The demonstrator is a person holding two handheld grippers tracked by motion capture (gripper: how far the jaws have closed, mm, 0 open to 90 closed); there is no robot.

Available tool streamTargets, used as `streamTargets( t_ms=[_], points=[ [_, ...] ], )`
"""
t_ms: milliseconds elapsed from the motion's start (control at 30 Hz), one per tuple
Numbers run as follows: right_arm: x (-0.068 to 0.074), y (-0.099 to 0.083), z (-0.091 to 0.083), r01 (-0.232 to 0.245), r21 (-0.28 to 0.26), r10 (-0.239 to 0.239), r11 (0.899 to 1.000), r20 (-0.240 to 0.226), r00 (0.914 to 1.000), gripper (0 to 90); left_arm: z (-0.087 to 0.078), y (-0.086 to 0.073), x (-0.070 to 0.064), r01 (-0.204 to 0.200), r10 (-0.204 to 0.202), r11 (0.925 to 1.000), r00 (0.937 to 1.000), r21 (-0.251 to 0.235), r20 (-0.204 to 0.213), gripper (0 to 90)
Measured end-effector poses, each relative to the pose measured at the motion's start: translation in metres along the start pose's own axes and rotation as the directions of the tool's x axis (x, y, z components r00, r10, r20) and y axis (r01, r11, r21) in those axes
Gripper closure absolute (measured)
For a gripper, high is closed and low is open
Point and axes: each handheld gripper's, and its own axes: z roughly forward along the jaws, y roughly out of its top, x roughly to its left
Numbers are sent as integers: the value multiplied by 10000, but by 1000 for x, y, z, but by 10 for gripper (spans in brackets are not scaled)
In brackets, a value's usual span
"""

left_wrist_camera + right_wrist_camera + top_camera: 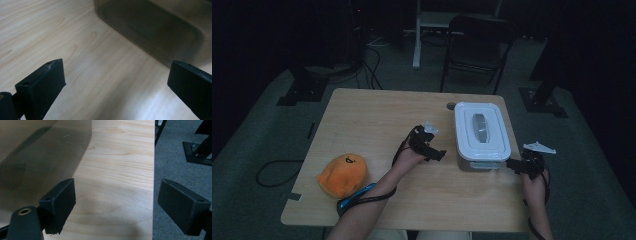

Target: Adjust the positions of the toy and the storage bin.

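Lidded plastic container (482,136) sits near right edge of table (372,125). Left gripper (437,150) and right gripper (512,165) flank its near end, jaws spread, empty. Likely light, rigid, smooth-walled, slippery; grip under lid rim or by lid handle.

Box (482,131) between claws — toy (343,174) far left

Light wooden table (362,120), grey carpet floor (272,130), dark folding chair (477,47) behind, white stand leg (417,37), black cables (372,70), room dim.
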Motion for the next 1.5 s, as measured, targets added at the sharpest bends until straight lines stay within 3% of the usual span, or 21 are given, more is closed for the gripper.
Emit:
streamTargets(
  t_ms=[133, 267, 533, 667, 700, 733, 833, 1100, 1500],
  points=[
    [-2, 6, 11, -10, 257, 13, 9997, -124, 9999, 146, 10, 6, 2, -205, 206, 9995, 9998, 260, -34, 19],
    [-1, 9, 15, 33, 254, -27, 9997, -224, 9997, 146, 13, 11, 5, -83, 83, 9998, 10000, 162, 21, 19],
    [3, 16, 24, 199, 283, -196, 9994, -86, 9998, 151, 22, 35, 7, -261, 263, 9996, 9994, 80, -216, 19],
    [2, 18, 22, 176, 118, -171, 9998, -413, 9990, 163, 26, 42, 1, -297, 297, 9996, 9995, 18, 97, 19],
    [2, 19, 19, 156, -38, -159, 9999, -972, 9951, 176, 26, 43, -1, -382, 382, 9992, 9993, 92, 48, 19],
    [2, 19, 19, 156, -38, -159, 9999, -972, 9951, 176, 27, 44, -3, -534, 535, 9985, 9985, 136, -127, 19],
    [3, 19, 19, 216, -34, -219, 9998, -1240, 9920, 188, 25, 44, -3, -404, 404, 9992, 9992, 32, -80, 19],
    [11, 21, 18, 547, -98, -555, 9985, -1237, 9908, 241, 21, 41, -3, -325, 326, 9994, 9995, 132, -38, 20],
    [34, 32, 20, 1173, -140, -1180, 9930, -1470, 9821, 256, -1, 27, 6, -513, 526, 9983, 9976, 289, -454, 20]
  ],
)
